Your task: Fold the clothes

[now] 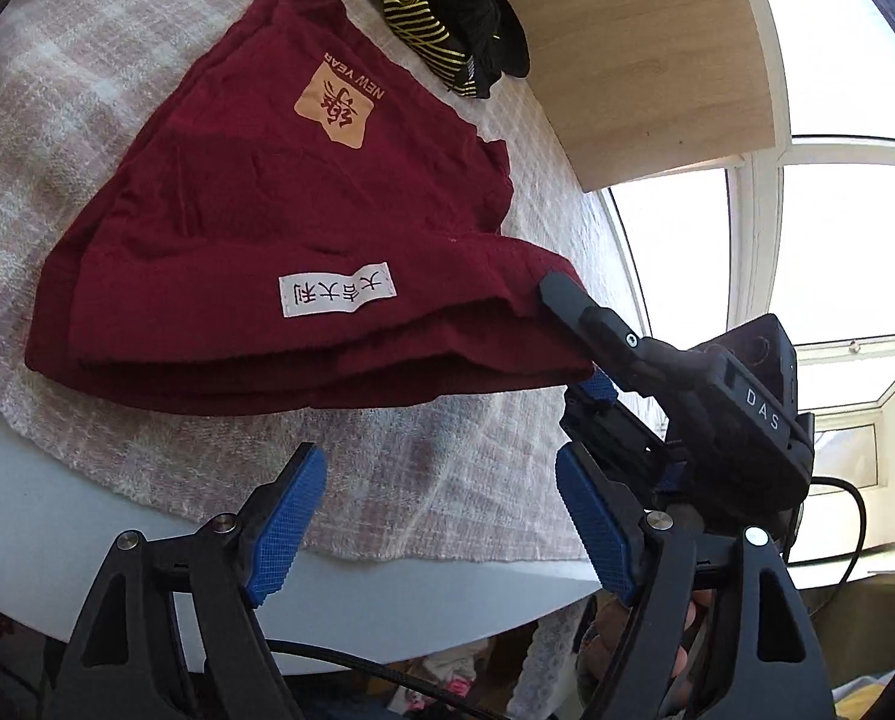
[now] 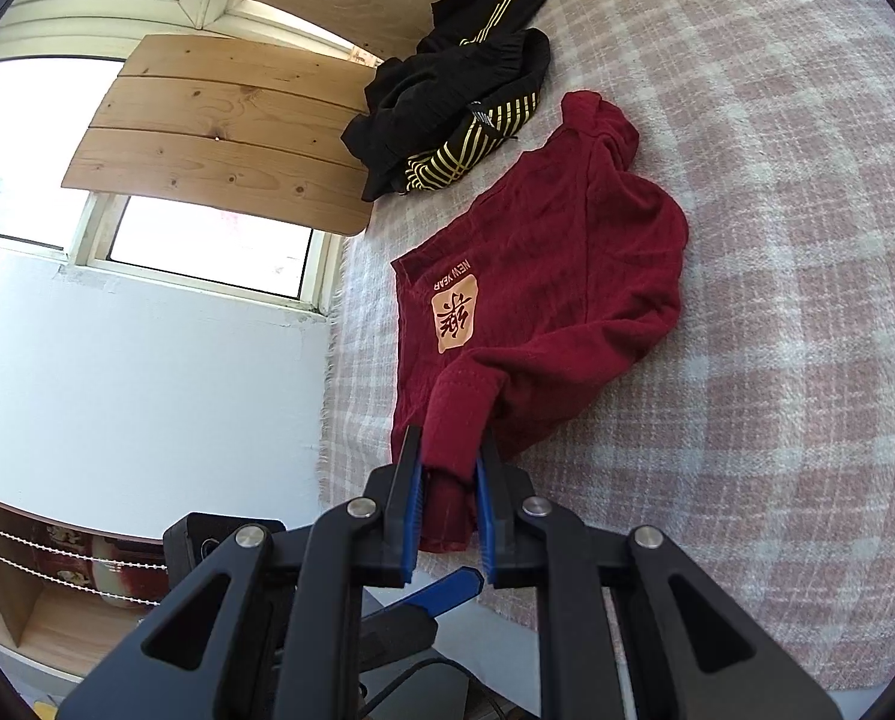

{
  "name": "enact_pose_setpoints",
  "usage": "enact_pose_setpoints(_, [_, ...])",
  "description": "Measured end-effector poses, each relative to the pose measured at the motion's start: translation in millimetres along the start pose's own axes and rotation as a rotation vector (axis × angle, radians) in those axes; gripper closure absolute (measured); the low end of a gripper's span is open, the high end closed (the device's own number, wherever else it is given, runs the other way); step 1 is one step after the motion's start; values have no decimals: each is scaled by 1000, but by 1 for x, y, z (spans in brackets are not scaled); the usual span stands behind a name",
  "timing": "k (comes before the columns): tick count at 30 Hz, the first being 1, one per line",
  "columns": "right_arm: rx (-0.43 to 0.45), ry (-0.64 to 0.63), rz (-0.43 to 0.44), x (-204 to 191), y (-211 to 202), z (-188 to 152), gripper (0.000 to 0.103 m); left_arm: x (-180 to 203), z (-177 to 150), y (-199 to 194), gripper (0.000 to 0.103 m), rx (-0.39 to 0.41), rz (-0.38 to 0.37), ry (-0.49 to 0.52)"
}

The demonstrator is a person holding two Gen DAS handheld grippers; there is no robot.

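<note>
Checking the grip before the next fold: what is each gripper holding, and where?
The right gripper pinches the red garment at a bunched corner of its near edge. The left gripper is open, holding nothing.

Dark red garment [image 2: 543, 300] w/ orange patch, black clothes [image 2: 465, 102] w/ yellow stripes, pink-white plaid blanket [image 2: 777, 240].

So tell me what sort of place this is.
Most likely a room in a home: a plaid blanket covers the work surface under the red garment, a window lets daylight in, and a wooden shelf unit holds household items.
</note>
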State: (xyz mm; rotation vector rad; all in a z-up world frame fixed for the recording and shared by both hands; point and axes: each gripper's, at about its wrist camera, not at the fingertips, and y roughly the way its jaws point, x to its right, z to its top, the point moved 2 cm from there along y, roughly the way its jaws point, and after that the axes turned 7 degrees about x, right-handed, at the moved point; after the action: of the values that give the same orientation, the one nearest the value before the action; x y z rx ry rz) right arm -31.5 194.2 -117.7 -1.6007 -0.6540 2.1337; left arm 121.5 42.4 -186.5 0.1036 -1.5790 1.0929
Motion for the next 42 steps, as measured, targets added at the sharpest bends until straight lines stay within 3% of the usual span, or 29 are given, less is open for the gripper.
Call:
enact_pose_setpoints(7, [-18, -25, -9, 4, -2, 1, 88, -50, 1, -9, 22, 127, -112, -378])
enact_pose_setpoints(12, [-21, -25, -13, 6, -4, 1, 88, -64, 1, -19, 22, 244, -119, -507])
enact_pose_setpoints(15, [-21, -21, -6, 4, -4, 2, 88, -63, 13, -12, 22, 258, -122, -505])
enact_pose_setpoints(21, [-17, -22, -3, 0, -4, 3, 88, -49, 31, -4, 22, 269, -52, -382])
enact_pose_setpoints(25, [-16, -29, -13, 1, -6, 1, 88, -33, 37, -3, 38, 220, 145, -224])
enact_pose_setpoints(28, [-19, -24, -18, 4, -7, -1, 88, -21, 40, -8, 43, 220, 265, -145])
enact_pose_setpoints(29, [-19, -20, -20, 5, -7, -3, 88, -20, 42, -9, 54, 220, 287, -122])
enact_pose_setpoints(32, [-18, -7, -22, 8, -8, -4, 88, -19, 48, -10, 76, 213, 316, -79])
enact_pose_setpoints(34, [-17, -2, -23, 9, -9, -5, 88, -18, 51, -10, 79, 212, 320, -68])
enact_pose_setpoints(36, [-17, 0, -24, 10, -10, -6, 88, -18, 53, -11, 92, 212, 323, -56])
enact_pose_setpoints(42, [-18, 8, -34, 13, -11, -10, 88, -24, 56, -12, 95, 201, 297, -81])
